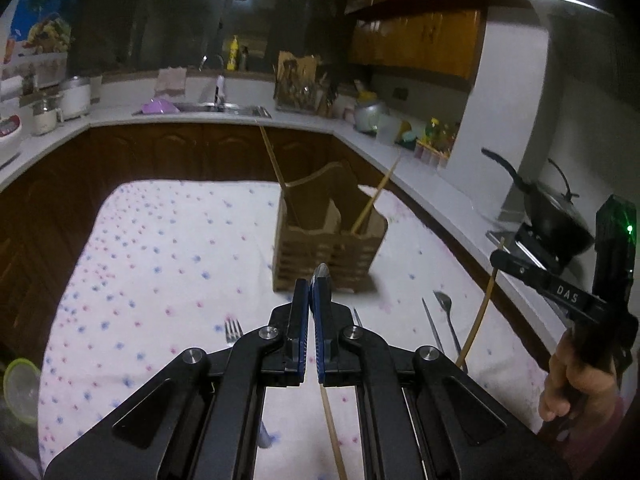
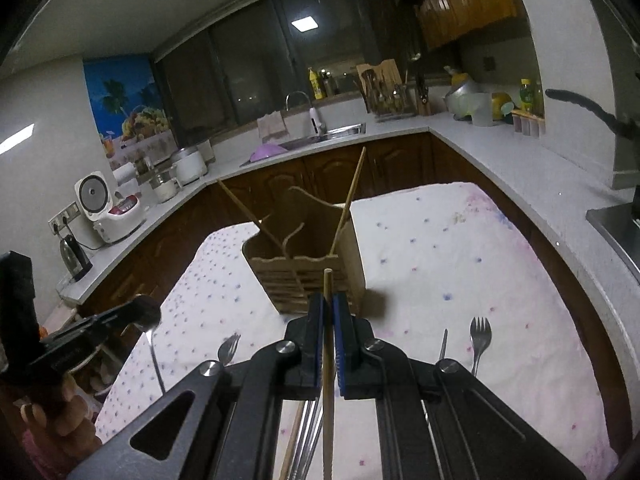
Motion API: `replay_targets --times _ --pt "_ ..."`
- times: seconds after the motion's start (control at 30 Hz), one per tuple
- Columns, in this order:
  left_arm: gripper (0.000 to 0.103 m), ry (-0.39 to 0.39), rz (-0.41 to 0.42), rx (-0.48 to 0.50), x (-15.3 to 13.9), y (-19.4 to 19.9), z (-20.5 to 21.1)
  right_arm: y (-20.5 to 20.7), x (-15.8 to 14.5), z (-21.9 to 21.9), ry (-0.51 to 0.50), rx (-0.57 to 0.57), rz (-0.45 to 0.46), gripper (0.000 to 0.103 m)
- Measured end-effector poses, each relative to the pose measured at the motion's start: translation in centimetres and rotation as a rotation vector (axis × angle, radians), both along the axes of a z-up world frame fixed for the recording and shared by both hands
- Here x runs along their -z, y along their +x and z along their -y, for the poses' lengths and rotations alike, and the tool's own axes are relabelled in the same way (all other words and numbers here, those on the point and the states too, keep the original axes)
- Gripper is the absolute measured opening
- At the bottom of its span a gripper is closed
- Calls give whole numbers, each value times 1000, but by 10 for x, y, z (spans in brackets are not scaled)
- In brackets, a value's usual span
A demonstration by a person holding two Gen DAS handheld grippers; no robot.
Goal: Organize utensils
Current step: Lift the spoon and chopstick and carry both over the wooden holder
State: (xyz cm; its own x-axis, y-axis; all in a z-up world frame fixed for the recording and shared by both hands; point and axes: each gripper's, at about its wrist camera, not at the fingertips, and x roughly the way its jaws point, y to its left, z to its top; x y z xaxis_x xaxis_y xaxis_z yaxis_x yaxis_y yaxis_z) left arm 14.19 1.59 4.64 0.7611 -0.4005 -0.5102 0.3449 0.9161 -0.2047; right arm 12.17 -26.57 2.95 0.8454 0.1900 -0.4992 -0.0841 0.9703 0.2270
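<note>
1. While both grippers are hovering over the dotted tablecloth (image 1: 160, 240), the right gripper (image 2: 329, 300) is clamping a wooden chopstick (image 2: 328, 360) w/ jaws closed on it, tip sticking out toward the wooden utensil holder (image 2: 308, 272).
2. Left gripper (image 1: 314, 292) is pinching a metal utensil (image 1: 322, 270); only its rounded tip is showing past the closed pads.
3. Holder is standing mid-table w/ two chopsticks (image 1: 370, 204) leaning in it, one per side.
4. A fork (image 1: 233, 330) & spoon (image 1: 446, 312) are lying on the cloth near the grippers.

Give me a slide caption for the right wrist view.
Right gripper clamps a wooden chopstick before the wooden utensil holder.
</note>
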Motion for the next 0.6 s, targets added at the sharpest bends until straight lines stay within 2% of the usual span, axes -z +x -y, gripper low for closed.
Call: replay_targets --times 0.6 --pt "2 -22 89 -84 -29 18 -13 14 -20 7 35 37 89 5"
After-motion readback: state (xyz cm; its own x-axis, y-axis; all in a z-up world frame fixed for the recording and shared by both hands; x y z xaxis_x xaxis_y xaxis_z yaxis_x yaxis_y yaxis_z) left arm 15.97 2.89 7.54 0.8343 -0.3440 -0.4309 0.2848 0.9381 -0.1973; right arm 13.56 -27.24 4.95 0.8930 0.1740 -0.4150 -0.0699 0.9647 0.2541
